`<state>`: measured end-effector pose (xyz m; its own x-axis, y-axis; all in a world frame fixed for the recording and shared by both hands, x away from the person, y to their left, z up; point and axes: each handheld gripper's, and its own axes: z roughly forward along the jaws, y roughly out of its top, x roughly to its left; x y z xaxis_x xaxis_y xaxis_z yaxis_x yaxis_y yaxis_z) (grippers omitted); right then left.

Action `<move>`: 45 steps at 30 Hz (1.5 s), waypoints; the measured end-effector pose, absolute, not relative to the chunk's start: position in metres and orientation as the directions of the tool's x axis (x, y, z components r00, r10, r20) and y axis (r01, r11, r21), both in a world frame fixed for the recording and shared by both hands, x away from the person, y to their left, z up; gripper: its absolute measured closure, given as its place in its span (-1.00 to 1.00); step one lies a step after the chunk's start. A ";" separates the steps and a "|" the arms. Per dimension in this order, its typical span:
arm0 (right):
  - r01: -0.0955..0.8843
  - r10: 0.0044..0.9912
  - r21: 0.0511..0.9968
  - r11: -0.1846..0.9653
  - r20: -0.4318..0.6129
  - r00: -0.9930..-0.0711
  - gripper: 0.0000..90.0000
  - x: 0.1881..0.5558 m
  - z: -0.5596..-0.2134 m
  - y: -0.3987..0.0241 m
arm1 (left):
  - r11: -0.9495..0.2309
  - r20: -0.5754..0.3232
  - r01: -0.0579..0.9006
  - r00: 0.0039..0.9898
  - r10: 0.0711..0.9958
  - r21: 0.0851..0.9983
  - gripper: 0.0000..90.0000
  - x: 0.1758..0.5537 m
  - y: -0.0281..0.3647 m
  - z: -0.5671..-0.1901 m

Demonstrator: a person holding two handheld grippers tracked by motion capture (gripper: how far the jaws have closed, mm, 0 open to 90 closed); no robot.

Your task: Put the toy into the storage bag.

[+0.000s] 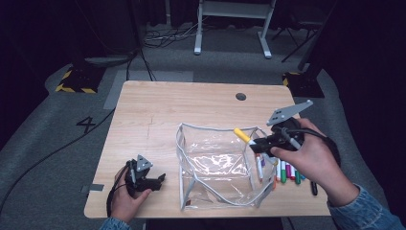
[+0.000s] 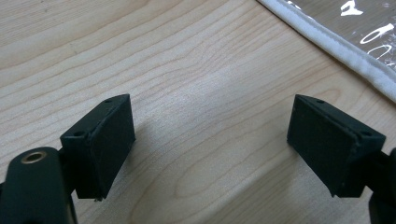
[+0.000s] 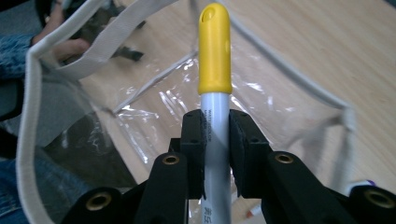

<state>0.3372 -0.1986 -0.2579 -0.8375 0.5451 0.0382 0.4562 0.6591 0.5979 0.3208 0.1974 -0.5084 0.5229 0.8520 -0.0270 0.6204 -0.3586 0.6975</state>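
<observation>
Right gripper [image 1: 259, 142]: jaws clamped on yellow-capped marker [image 3: 215, 93], held over clear pouch [image 1: 215, 163], cap toward ten o'clock. Left gripper [image 1: 160, 179]: jaws parted, empty, resting at pouch's eight o'clock.

- The table [image 1: 158, 110] is pale wood with a fine grain and a smooth matt finish.
- The bag [image 1: 215, 158], standing mid-table, is clear glossy plastic edged with whitish woven cloth trim.
- The marker [image 3: 215, 88] has a smooth yellow plastic cap and a glossy grey-white barrel.
- The left gripper [image 2: 210, 149] has matt black, rubbery-looking pads.
- The far floor [image 1: 43, 139] is grey, rough carpet.
</observation>
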 end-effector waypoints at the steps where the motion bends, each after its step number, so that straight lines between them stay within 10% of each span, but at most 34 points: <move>1: 0.447 0.528 0.589 0.673 0.040 -0.848 0.71 0.336 -0.260 -0.193 | -0.358 -0.027 0.620 0.523 0.852 0.698 -0.66 0.321 0.197 -0.508; 45: 0.279 0.264 0.133 0.951 0.123 -0.957 0.71 0.350 -0.385 -0.088 | -0.359 -0.028 0.621 0.524 0.852 0.696 -0.66 0.321 0.198 -0.508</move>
<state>0.3501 -0.0884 -0.3849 -0.9567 0.2637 0.1231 0.2792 0.9510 0.1326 0.3208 0.1976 -0.5082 0.5236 0.8515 -0.0278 0.6212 -0.3592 0.6965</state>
